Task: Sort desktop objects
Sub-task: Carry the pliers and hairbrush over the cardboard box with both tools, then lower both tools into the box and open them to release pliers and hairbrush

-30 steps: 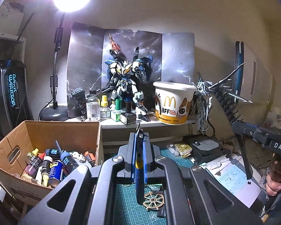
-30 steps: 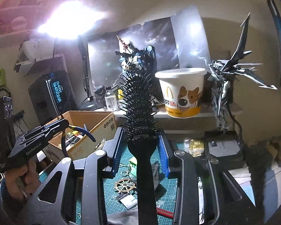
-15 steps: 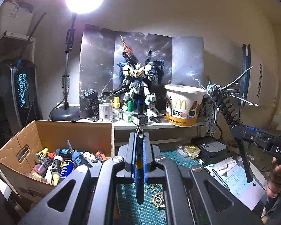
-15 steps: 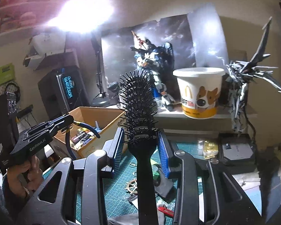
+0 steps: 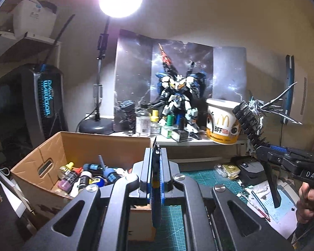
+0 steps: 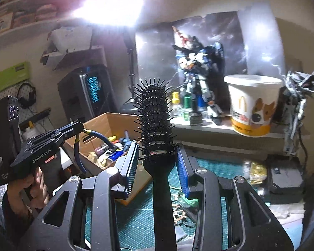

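Observation:
My left gripper (image 5: 156, 153) is shut on a pair of blue-handled pliers (image 5: 156, 179), held edge-on between its blue pads. The right wrist view shows the same pliers (image 6: 99, 136) with their curved handles hanging over an open cardboard box (image 6: 115, 120). My right gripper (image 6: 157, 148) is shut on the neck of a black bristle hairbrush (image 6: 153, 113), which stands upright. In the left wrist view the hairbrush (image 5: 248, 119) shows at the right, tilted. The cardboard box (image 5: 52, 152) holds several paint bottles and lies just left of my left gripper.
A green cutting mat (image 5: 198, 175) covers the desk, with a small ship's wheel (image 6: 181, 213) and scattered parts on it. On a raised shelf behind stand a robot model (image 5: 178, 96), small bottles (image 5: 143, 121) and a McDonald's bucket (image 5: 223, 123). A lamp base (image 5: 96, 125) and computer tower (image 5: 29, 108) stand at the left.
Both grippers have swung left toward the cardboard box, which now looks larger and nearer. The pliers and the hairbrush stay gripped as before.

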The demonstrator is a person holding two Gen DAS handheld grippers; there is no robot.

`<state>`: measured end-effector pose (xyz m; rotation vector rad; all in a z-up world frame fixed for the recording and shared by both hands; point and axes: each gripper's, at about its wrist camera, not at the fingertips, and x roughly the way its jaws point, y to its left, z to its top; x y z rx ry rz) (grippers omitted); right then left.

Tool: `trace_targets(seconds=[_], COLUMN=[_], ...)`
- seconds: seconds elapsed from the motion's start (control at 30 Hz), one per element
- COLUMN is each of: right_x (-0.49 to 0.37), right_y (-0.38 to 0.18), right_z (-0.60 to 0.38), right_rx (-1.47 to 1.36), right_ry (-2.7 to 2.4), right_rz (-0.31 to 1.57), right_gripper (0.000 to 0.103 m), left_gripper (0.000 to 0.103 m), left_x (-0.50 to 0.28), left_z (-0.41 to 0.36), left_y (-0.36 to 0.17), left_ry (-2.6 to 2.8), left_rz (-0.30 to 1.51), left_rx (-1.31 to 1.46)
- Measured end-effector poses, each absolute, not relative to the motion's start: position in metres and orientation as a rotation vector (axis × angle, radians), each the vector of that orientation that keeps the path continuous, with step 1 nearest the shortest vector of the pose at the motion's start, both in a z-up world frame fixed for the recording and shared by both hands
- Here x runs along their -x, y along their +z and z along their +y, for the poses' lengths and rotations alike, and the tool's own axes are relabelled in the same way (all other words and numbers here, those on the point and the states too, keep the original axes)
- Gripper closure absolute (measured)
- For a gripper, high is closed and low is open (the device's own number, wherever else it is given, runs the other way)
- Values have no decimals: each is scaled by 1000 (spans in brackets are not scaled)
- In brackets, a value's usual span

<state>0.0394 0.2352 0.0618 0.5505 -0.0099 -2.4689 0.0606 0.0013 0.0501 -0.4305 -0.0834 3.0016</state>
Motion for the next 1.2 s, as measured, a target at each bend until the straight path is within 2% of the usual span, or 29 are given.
trace_targets(seconds=[1.07, 1.2], right_x=[-19, -14], right_y=[47, 52], right_z=[117, 113], right_rx=[-545, -546], right_ry=[-2110, -2092], right_rz=[94, 95], right_gripper=[70, 70], left_gripper=[97, 97], left_x=[-106, -105], left_z=[-96, -100], left_y=[50, 60], left_ry=[3291, 3285], left_rz=[-225, -196], left_rx=[470, 456])
